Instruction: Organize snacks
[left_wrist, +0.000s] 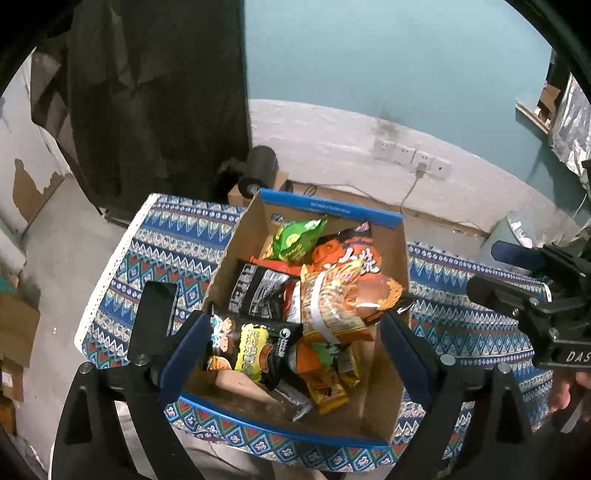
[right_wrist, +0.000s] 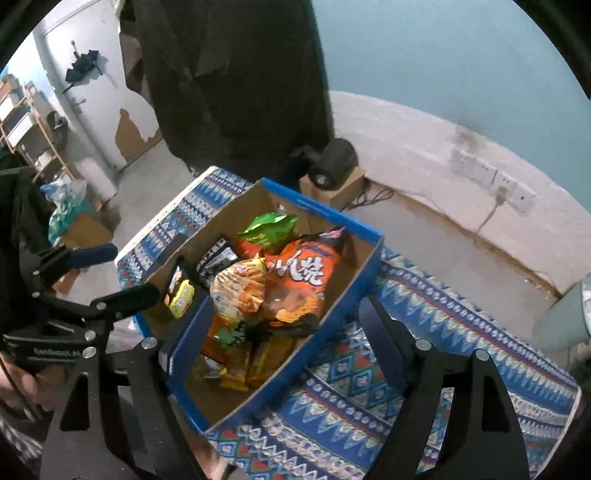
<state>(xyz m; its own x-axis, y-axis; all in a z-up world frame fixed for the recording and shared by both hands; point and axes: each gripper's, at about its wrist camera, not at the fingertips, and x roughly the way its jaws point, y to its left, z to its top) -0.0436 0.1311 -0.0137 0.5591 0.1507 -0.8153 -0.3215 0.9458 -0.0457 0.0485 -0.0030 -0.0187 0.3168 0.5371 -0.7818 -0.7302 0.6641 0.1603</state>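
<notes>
A cardboard box with blue rims (left_wrist: 332, 210) (right_wrist: 365, 258) stands on a table with a patterned blue cloth (left_wrist: 177, 236) (right_wrist: 424, 332). Several snack bags fill it: a green bag (left_wrist: 295, 240) (right_wrist: 269, 230), an orange bag (left_wrist: 351, 254) (right_wrist: 303, 273), a yellow striped bag (left_wrist: 328, 302) (right_wrist: 240, 291), a black bag (left_wrist: 258, 291) and a black and yellow bag (left_wrist: 251, 347). My left gripper (left_wrist: 295, 332) is open above the box, holding nothing. My right gripper (right_wrist: 280, 325) is open above the box's right wall, holding nothing. Each gripper shows in the other's view, the right (left_wrist: 535, 280) and the left (right_wrist: 88, 280).
A black phone (left_wrist: 155, 314) lies on the cloth left of the box. A black round device (left_wrist: 258, 170) sits on a small carton behind the table. Wall sockets (left_wrist: 410, 155) and a cable are on the far wall. A pale bin (right_wrist: 565, 314) stands at the right.
</notes>
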